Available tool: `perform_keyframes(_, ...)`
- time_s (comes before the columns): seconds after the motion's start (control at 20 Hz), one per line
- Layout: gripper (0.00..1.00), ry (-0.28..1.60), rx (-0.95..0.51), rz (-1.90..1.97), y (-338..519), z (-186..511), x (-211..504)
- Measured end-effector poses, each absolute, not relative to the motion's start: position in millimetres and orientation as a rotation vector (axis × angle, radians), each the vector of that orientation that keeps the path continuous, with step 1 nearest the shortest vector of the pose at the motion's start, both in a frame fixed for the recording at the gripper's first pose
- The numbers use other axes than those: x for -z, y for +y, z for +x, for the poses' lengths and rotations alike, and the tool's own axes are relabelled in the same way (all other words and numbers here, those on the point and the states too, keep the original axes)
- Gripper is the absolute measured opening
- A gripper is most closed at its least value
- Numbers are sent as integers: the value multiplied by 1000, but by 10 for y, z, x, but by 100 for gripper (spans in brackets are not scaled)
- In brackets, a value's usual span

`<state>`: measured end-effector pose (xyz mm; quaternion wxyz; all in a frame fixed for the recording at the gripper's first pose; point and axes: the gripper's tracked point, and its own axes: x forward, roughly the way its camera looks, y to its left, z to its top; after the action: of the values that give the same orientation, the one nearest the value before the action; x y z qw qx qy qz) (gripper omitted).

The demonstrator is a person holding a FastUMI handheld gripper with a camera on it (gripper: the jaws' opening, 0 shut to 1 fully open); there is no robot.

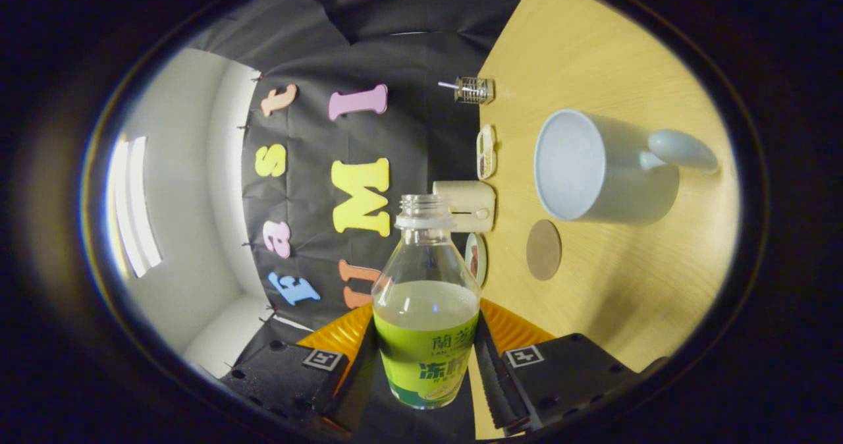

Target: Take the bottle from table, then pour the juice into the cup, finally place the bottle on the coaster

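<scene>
Clamped on the bottle [426,312], our tool [425,371] has both fingers pressed against the labelled lower body, one on each flank. The camera is rolled hard over, so the desk [612,299] stands like a wall beside the bottle, which tells us the bottle is tipped well toward horizontal. Its open neck, with no cap on, points toward the cup [602,167], yet the mouth is short of the cup's rim and apart from it. Juice sits level in the lower half, not yet at the neck.

We judge the pour is only starting. The main risk is spilling onto the desk: if we tilt further before the neck is over the cup's opening, the stream would land between the cup and the round coaster [544,249], which lies just beside the cup. A second risk is slippage, since the grip sits low on a smooth label and the weight shifts as liquid runs forward. A toaster-like box [464,205] and small dishes stand beyond, along the desk's far edge.
</scene>
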<state>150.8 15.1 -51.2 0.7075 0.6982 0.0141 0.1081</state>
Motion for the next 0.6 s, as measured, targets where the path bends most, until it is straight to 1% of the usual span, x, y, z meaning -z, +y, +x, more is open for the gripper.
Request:
perform_keyframes(0.3, 75, 43, -255, 1670, 83, 1436, 612)
perform_keyframes(0.45, 75, 5, -280, 1735, 28, 1401, 540)
perform_keyframes(0.6, 75, 10, -282, 1807, 14, 1411, 542)
